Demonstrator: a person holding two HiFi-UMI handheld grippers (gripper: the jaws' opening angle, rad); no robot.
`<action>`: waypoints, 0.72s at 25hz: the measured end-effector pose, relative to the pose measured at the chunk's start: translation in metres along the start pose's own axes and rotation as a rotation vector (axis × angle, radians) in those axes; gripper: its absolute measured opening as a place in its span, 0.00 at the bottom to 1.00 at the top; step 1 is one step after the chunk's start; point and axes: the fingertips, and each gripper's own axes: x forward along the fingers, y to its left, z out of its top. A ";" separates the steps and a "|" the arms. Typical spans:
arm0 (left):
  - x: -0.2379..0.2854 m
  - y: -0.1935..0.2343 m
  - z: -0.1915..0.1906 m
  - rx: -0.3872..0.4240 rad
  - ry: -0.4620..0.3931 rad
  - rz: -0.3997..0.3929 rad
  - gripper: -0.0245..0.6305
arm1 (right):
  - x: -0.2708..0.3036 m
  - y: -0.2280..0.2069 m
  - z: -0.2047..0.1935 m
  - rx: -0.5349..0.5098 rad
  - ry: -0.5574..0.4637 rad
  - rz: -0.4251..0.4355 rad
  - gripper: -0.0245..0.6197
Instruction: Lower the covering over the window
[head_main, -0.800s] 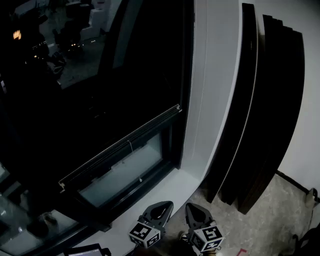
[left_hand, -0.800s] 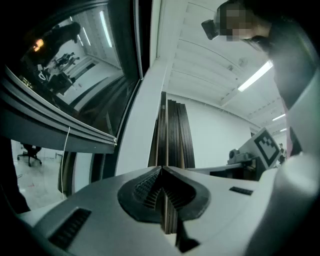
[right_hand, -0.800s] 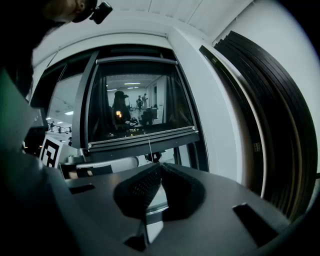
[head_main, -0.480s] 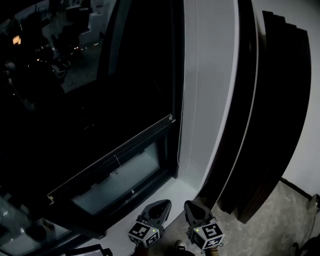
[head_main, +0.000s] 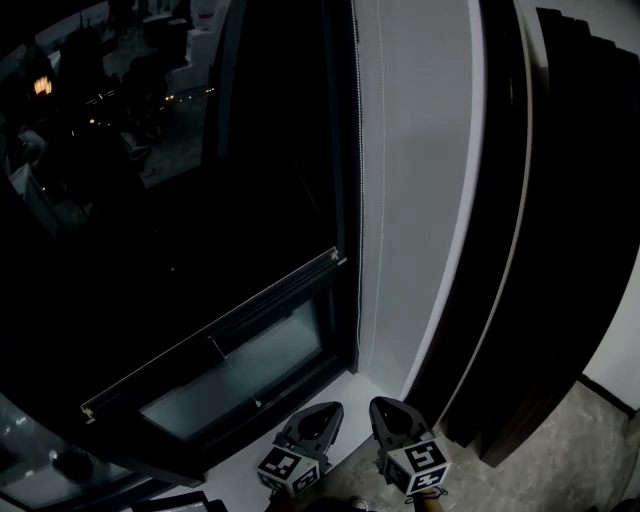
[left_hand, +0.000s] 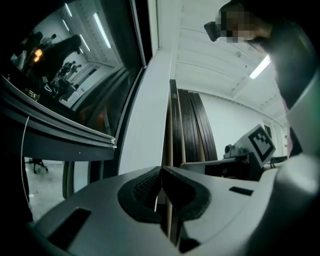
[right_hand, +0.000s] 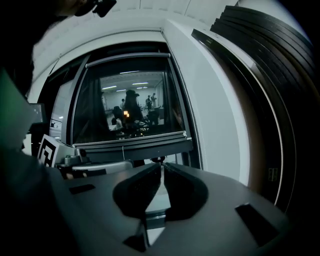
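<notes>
Dark glass fills the left of the head view, the window (head_main: 150, 200) showing faint lights and room reflections. Across its lower part the bottom rail (head_main: 210, 335) of the covering is seen slanting, with a thin pull cord hanging from it and a pale, uncovered strip of glass (head_main: 240, 370) beneath, so the covering is judged not yet fully down. Compared with the frames just before, the rail is set lower in the view and the bead chain (head_main: 357, 150) on the right edge of the window frame has come fully into sight. The frame and wall have shifted as well, so it cannot be told whether the rail itself has dropped. The likelier reading is that the head has been raised toward the chain, the probable means of lowering. Right of the chain a white wall pier (head_main: 420, 150) is seen, then tall dark panels (head_main: 570, 200). At the bottom edge, over the white sill (head_main: 235, 470), the left gripper (head_main: 322, 412) and the right gripper (head_main: 385, 408) are held side by side, well below the rail and apart from the chain. In each gripper view the jaws are pressed together with nothing between them; the rail (right_hand: 130, 140) is seen ahead of the right gripper.
</notes>
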 end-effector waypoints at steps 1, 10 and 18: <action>0.003 0.005 -0.001 0.001 -0.001 0.004 0.04 | 0.007 -0.005 0.003 -0.004 -0.003 0.002 0.05; 0.036 0.055 0.014 0.023 0.003 -0.018 0.04 | 0.095 -0.047 0.062 -0.081 -0.065 -0.030 0.05; 0.076 0.091 0.032 0.061 0.002 -0.121 0.04 | 0.180 -0.092 0.118 -0.139 -0.087 -0.110 0.06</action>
